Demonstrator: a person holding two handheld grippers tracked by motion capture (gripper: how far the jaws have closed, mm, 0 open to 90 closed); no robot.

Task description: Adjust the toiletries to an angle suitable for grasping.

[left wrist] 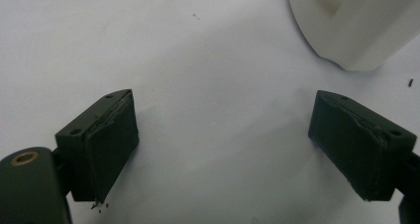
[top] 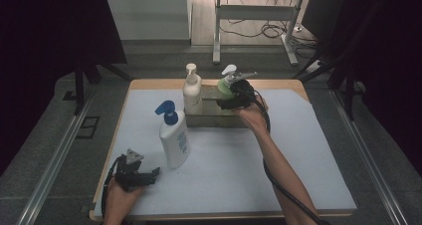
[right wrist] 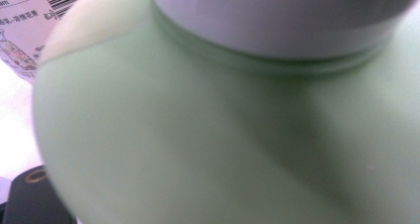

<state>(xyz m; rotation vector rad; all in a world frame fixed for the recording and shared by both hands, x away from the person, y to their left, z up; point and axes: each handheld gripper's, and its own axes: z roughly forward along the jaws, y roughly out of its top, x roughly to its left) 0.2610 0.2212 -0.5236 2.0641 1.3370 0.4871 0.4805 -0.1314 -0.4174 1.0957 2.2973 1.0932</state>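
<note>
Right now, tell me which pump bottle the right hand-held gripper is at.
The green bottle with the white pump, in the box; the right hand-held gripper is against it.

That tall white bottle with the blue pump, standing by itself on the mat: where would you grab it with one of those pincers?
Probably around the body of the blue-pump bottle, below the shoulder, coming level from the left gripper side. It stands upright with free mat around it, and its flat, broad sides suit two jaws; the pump head looks too narrow and wobbly.
</note>
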